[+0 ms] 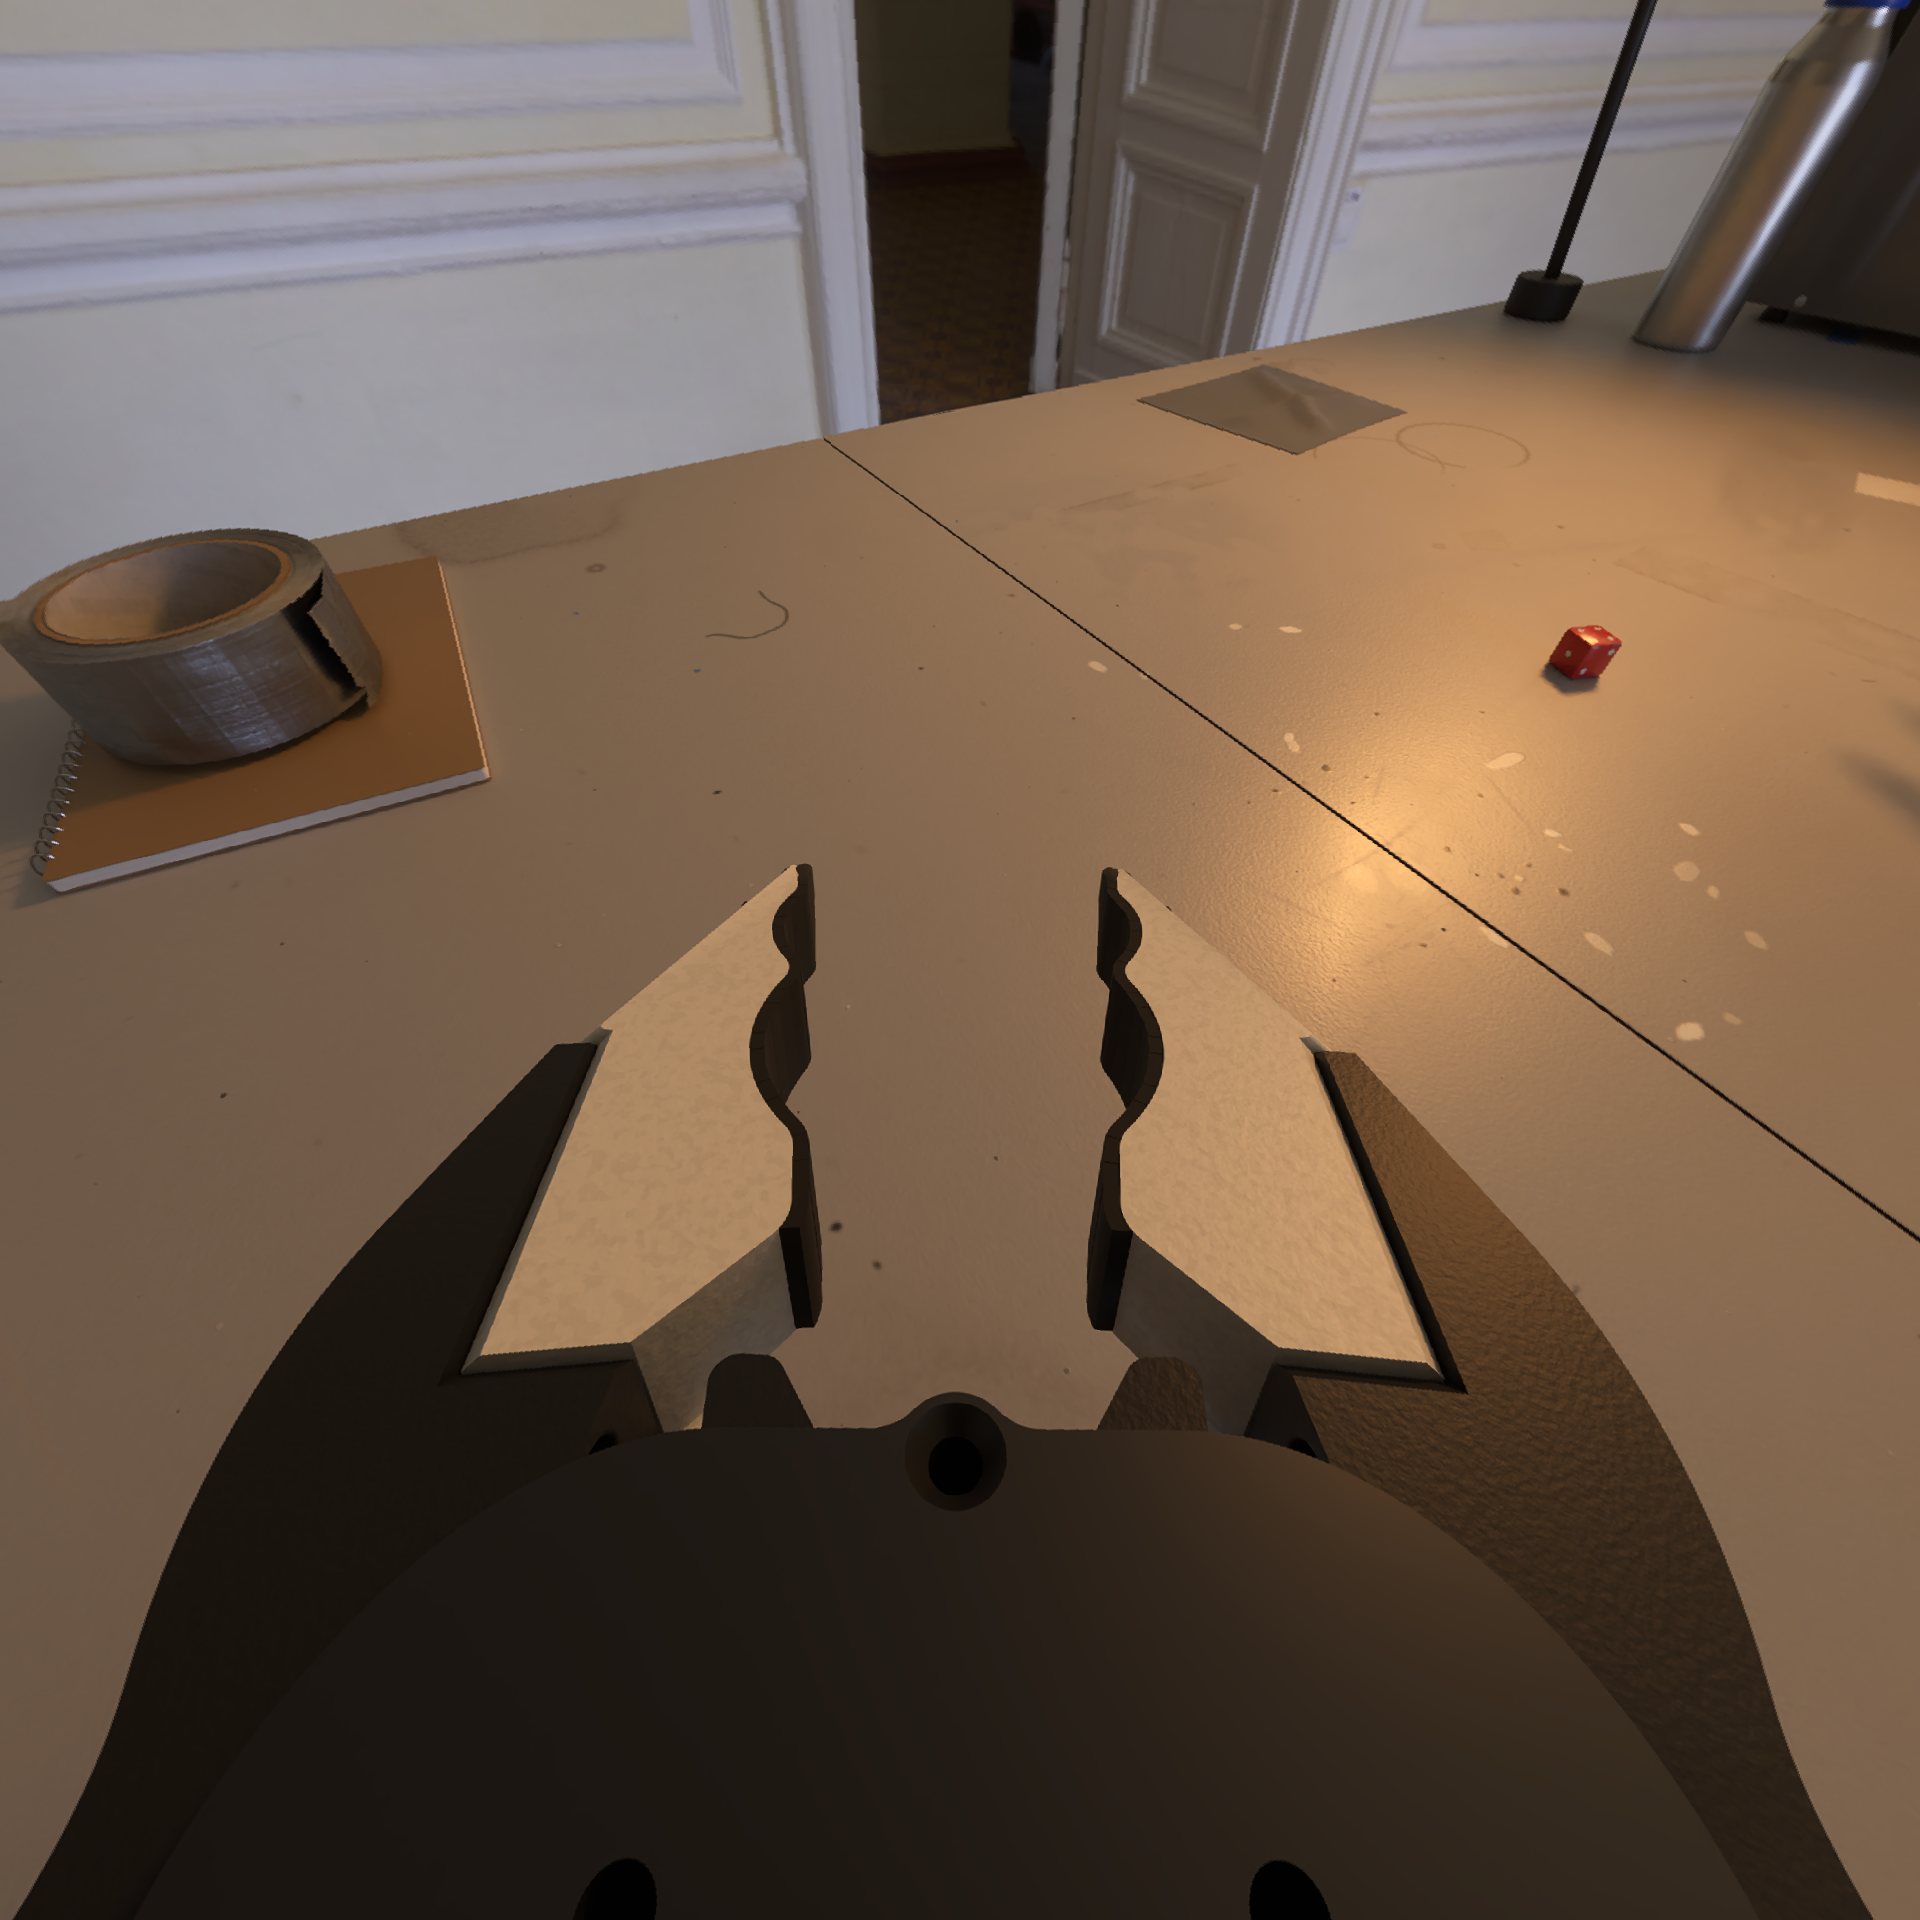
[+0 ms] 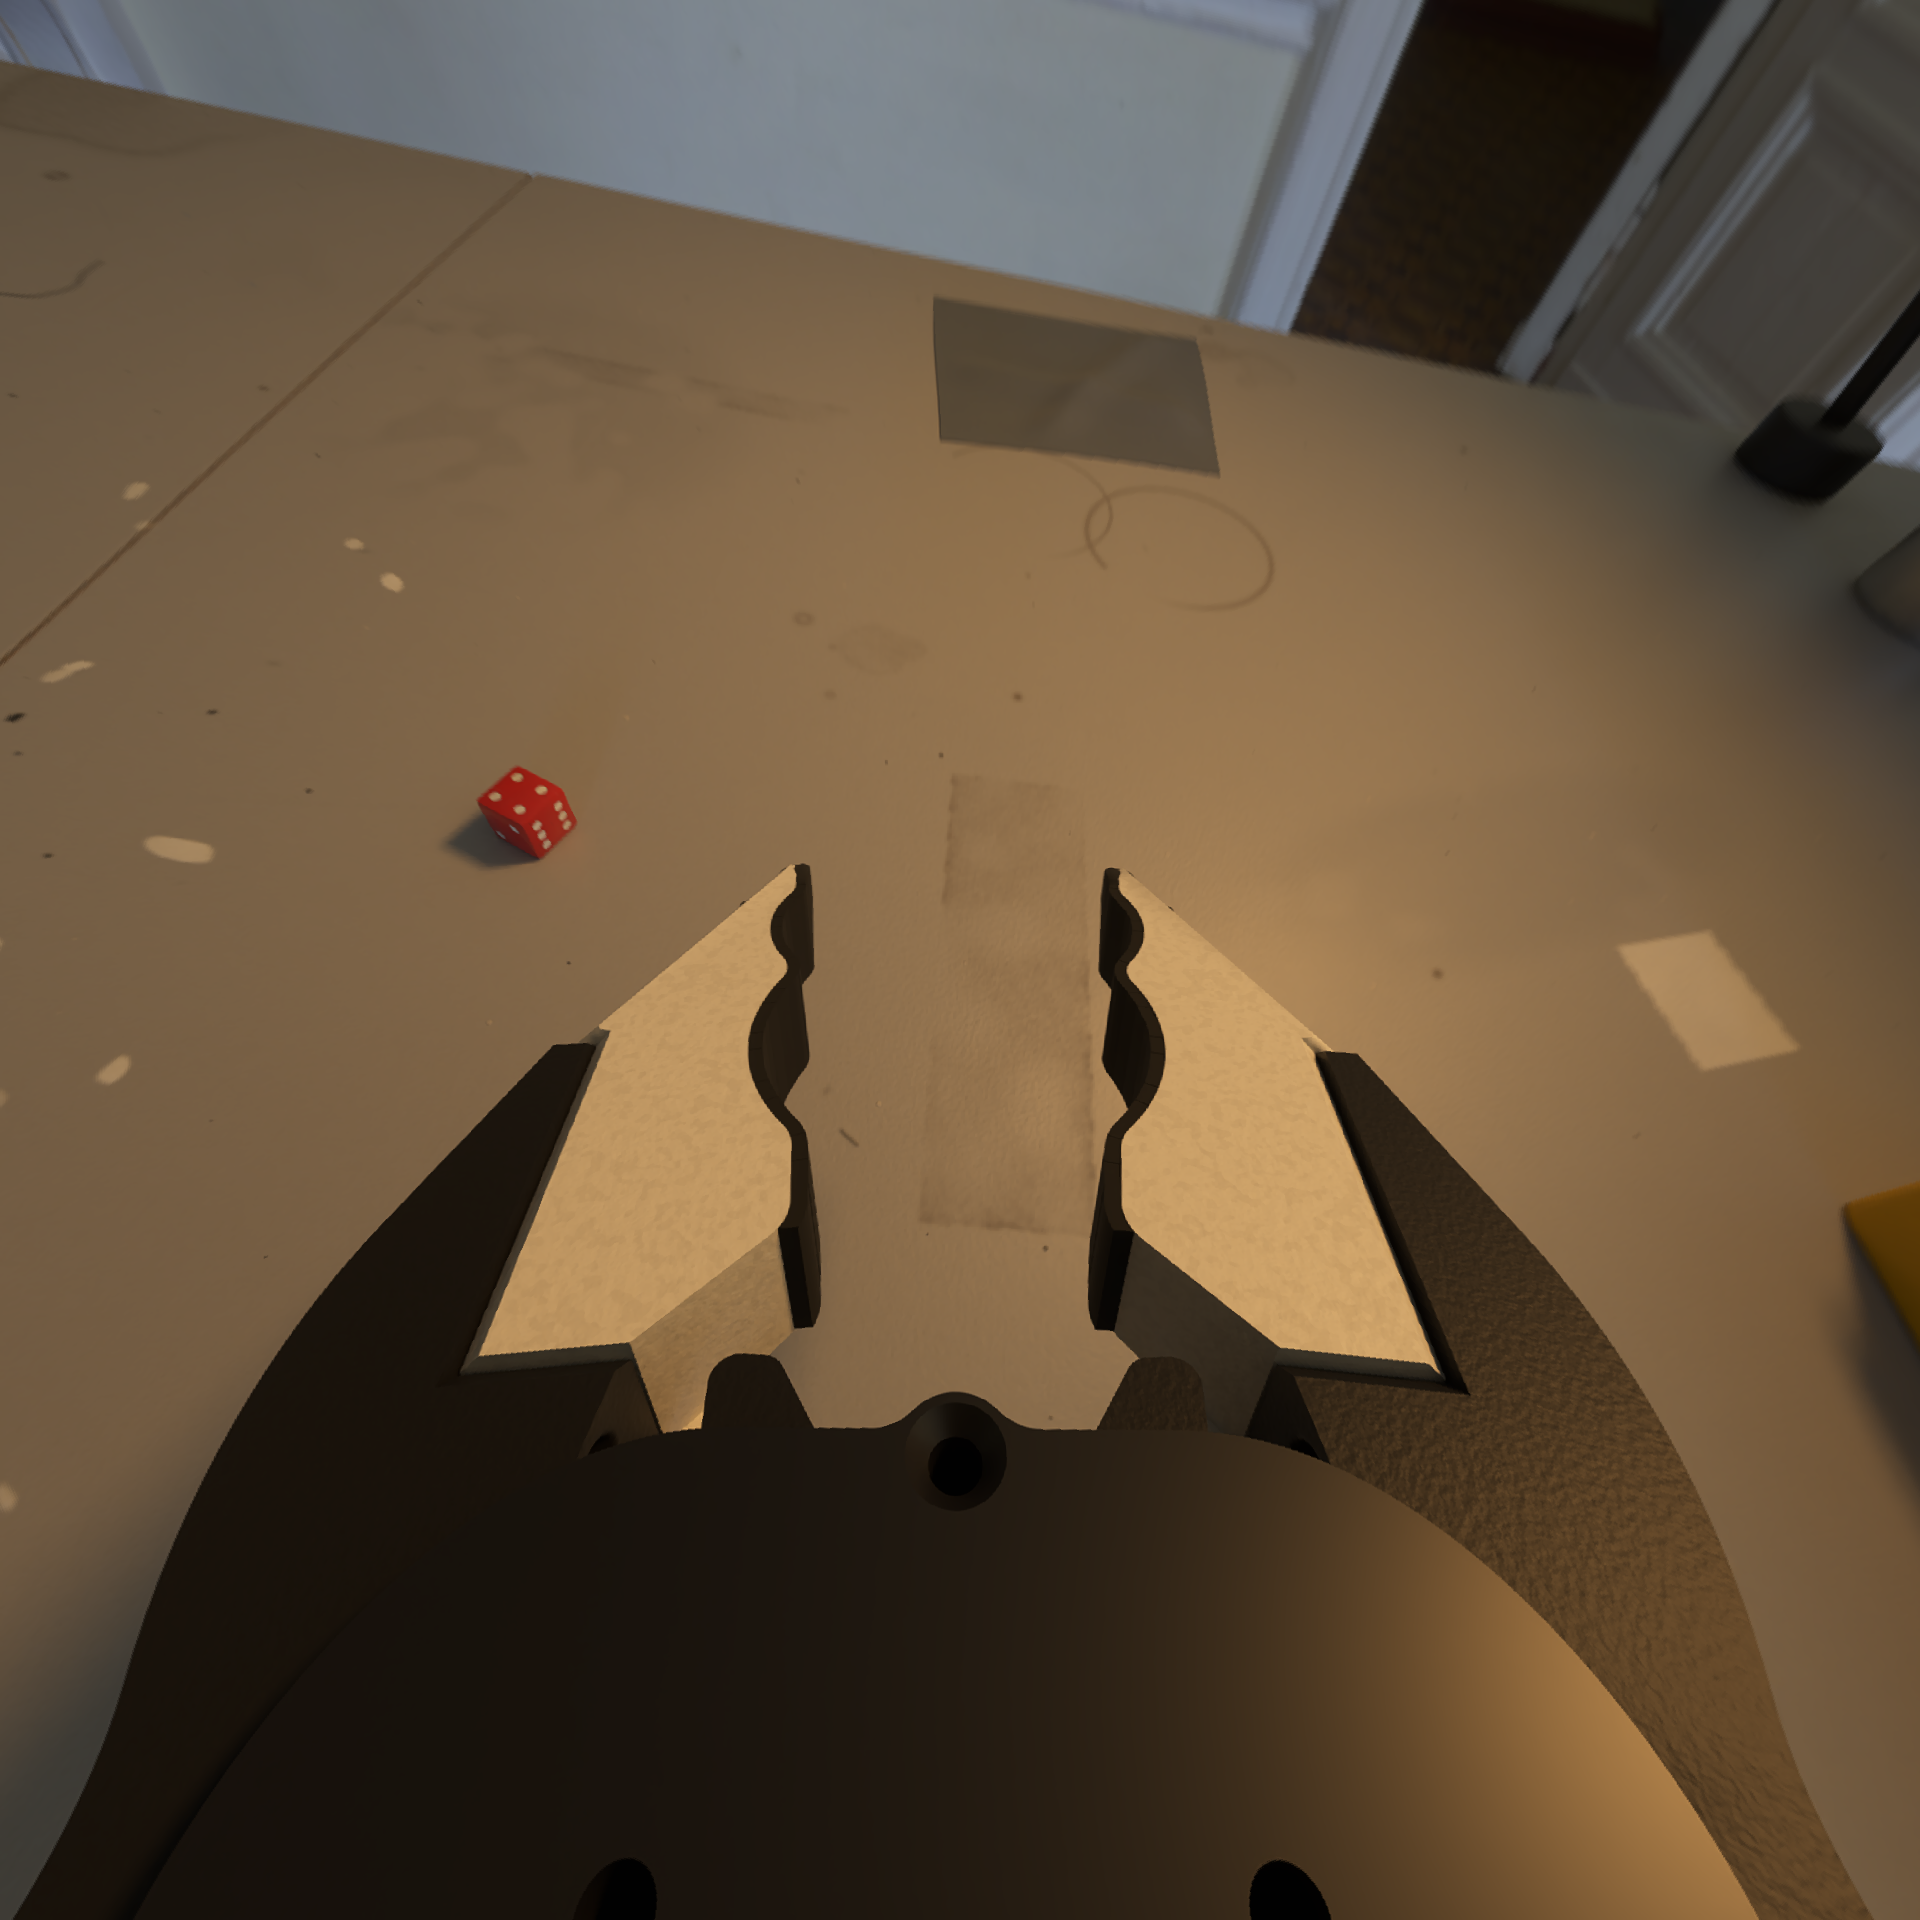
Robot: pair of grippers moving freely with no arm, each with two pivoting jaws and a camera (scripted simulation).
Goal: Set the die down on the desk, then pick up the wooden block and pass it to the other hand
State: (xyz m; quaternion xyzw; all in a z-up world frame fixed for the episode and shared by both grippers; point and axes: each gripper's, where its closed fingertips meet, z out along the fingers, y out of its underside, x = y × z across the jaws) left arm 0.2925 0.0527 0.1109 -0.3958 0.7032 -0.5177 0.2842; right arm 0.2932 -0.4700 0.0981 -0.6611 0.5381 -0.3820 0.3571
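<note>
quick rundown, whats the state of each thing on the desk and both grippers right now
die: resting on the desk, free of both grippers
left gripper: open, empty
right gripper: open, empty, die ahead to its left
tape roll: lying flat on the notebook, loose end lifted
spiral notebook: closed, flat
door: open
wooden block: not seen in either view

Small red cube die [image 2: 527, 811] with white pips. Grey woven-look roll of duct tape [image 1: 197, 644] on a brown-covered spiral notebook [image 1: 312, 758]. Tan desk [image 1: 935, 727] flecked with white paint spots. Yellow flat slab [image 2: 1889, 1262] at the edge.
</note>
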